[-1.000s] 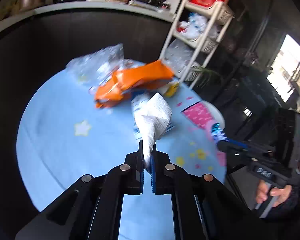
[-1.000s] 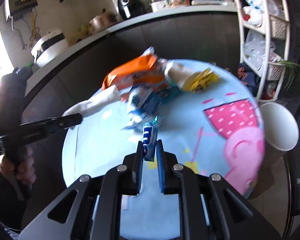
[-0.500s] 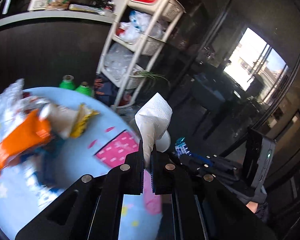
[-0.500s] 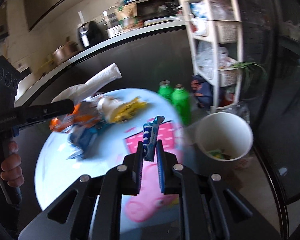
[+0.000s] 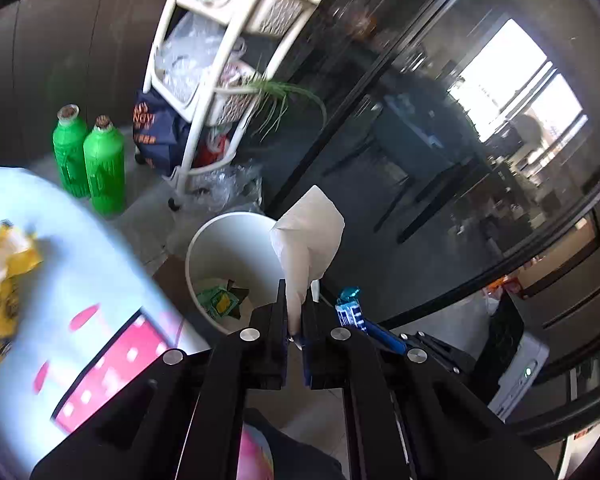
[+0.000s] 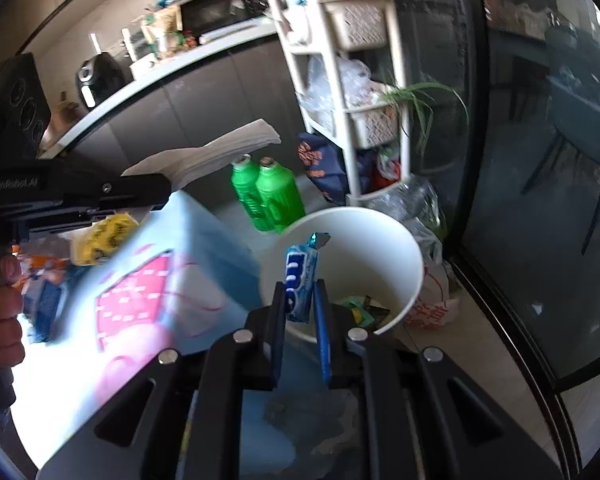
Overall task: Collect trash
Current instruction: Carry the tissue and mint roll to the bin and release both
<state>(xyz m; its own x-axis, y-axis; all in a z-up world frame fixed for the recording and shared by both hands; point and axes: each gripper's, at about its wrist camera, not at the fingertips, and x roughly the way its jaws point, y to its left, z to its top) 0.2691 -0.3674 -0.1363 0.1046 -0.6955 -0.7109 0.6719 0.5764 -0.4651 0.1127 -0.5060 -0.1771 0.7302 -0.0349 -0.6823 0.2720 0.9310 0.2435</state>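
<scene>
My left gripper is shut on a white paper napkin and holds it over the near rim of a white bin on the floor beside the table. My right gripper is shut on a blue candy wrapper and holds it above the same white bin. The bin holds some green and yellow wrappers. The right gripper's wrapper also shows in the left wrist view. The left gripper with the napkin shows at the left of the right wrist view.
The round table with a light blue cloth carries a yellow wrapper, an orange bag and blue packets. Two green bottles and a white shelf rack stand on the floor behind the bin. A glass door is on the right.
Both grippers swung right, from over the table to above the white bin, each still holding its piece of trash.
</scene>
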